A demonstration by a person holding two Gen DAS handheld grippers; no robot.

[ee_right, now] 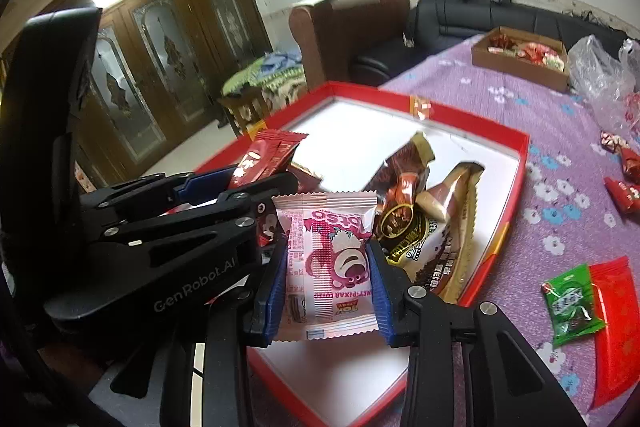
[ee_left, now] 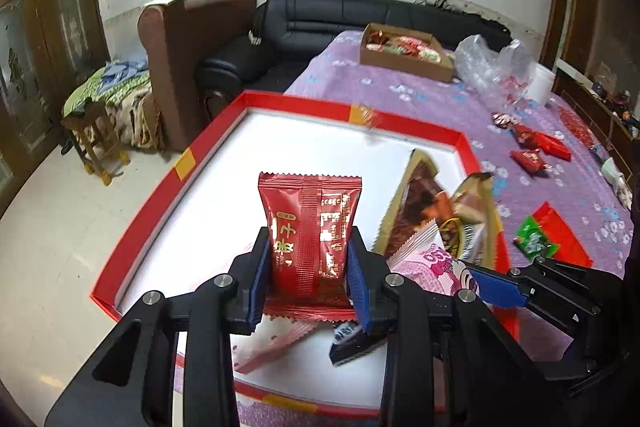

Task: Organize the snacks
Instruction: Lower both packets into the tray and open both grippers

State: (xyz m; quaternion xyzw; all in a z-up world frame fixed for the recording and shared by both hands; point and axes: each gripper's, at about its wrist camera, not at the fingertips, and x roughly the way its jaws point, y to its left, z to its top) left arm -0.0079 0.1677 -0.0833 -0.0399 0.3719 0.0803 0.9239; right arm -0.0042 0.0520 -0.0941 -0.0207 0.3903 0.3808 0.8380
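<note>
My left gripper (ee_left: 306, 267) is shut on a red snack packet (ee_left: 310, 227) and holds it upright over the red-rimmed white tray (ee_left: 192, 163). My right gripper (ee_right: 328, 267) is shut on a pink Lotso snack packet (ee_right: 332, 263) over the same tray (ee_right: 516, 163); this packet also shows in the left wrist view (ee_left: 432, 267). Brown chocolate-coloured packets (ee_right: 432, 219) lie in the tray to the right, also in the left wrist view (ee_left: 424, 203). The left gripper with its red packet (ee_right: 264, 163) shows at the left of the right wrist view.
The tray sits on a purple flowered cloth (ee_left: 400, 83). Loose red candies (ee_left: 532, 147), a green packet (ee_right: 572, 303) on a red packet (ee_right: 616, 323), a cardboard box of snacks (ee_left: 404, 51) and a clear plastic bag (ee_left: 492, 67) lie on it. A black sofa (ee_left: 320, 19) stands behind.
</note>
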